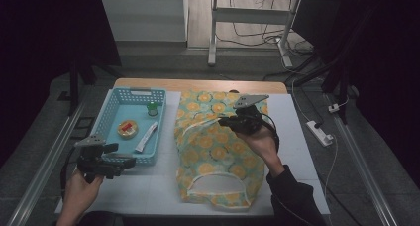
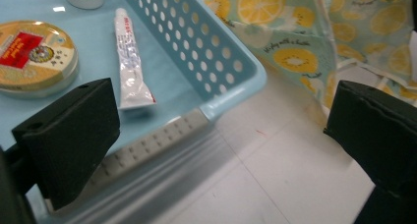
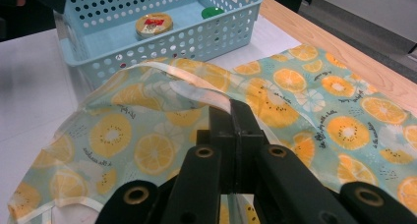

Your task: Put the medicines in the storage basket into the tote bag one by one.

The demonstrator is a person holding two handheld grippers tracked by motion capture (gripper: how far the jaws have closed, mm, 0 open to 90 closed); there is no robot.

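Two grippers, right gripper (image 1: 224, 120) fingers clamped on bag handle (image 3: 196, 89), left gripper (image 1: 130, 161) fingers wide apart, empty

Counted on the desk (image 1: 297, 137): 1 basket (image 1: 111, 118) at the left edge, 1 bag (image 1: 218, 151) at centre. In the basket, 3 items are seen: 1 tin (image 1: 128, 128), 1 tube (image 1: 146, 137), 1 bottle (image 1: 152, 108). 2 grippers are seen: left (image 1: 130, 162), right (image 1: 222, 121).

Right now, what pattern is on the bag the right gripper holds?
The bag is pale green with orange and yellow citrus slices, clearest in the right gripper view.
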